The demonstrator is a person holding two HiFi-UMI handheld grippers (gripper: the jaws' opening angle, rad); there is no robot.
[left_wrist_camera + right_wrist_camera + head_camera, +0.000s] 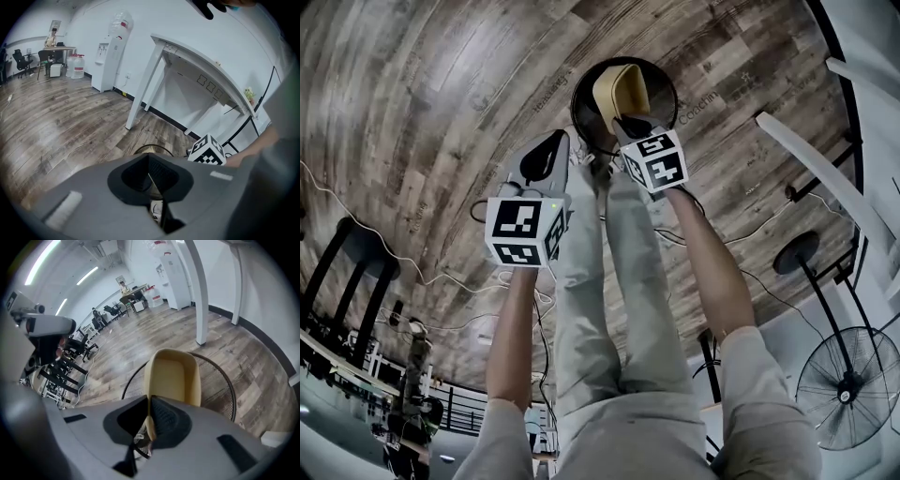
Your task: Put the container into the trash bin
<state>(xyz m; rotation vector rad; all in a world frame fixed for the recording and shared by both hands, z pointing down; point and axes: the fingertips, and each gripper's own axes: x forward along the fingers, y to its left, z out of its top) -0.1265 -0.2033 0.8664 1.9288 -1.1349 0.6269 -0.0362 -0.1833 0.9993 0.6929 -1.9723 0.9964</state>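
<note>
Container [173, 376], a shallow tan tray, hangs over the mouth of the black mesh trash bin [216, 391]. The right gripper [150, 420] has its fingers clamped on one thin edge of the container's rim. That narrow pinch is the main risk: the tray could swing or slip free before it is well inside. In the head view the container [622, 92] sits within the bin's ring [579, 94], but the right gripper [630, 124] covers its near end, so its depth is probably shallow at best. If it is let go while an end overlaps the rim, it could catch there and topple onto the wooden floor [441, 141]. The light bin could also be nudged over. The left gripper [149, 176] hovers beside the right one, fingers together and empty.
</note>
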